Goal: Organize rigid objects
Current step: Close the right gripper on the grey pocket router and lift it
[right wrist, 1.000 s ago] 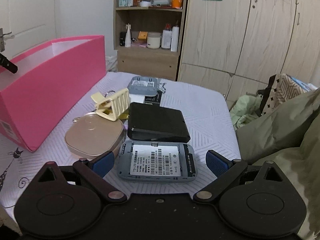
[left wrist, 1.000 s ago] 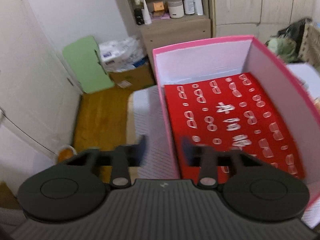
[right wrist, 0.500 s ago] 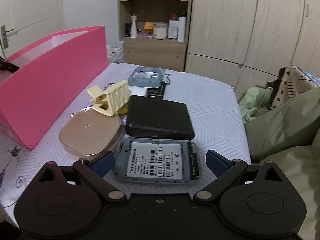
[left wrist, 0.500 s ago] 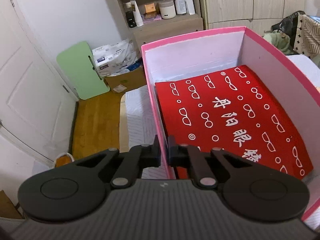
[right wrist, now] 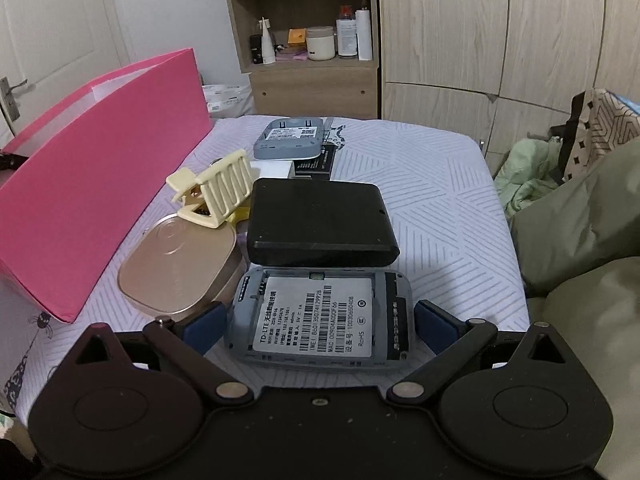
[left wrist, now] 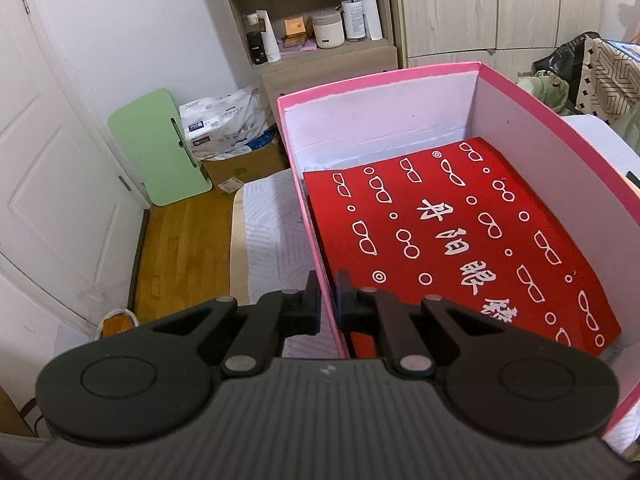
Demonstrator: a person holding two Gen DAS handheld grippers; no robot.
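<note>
Left tongs (left wrist: 328,300) clamped, right tongs (right wrist: 318,320) spread.

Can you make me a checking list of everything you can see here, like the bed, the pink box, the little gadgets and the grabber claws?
Surface: white patterned bed cover.
Job's things: pink box, open, red printed sheet inside; grey router, black case, gold tin, cream clip, a second grey router beside the box.
Clutter: green bedding.
Grippers: left gripper shut on the box's wall; right gripper open, straddling the grey router.
Cables: nothing seen.
Surroundings: shelf with bottles, wardrobe, door.
</note>
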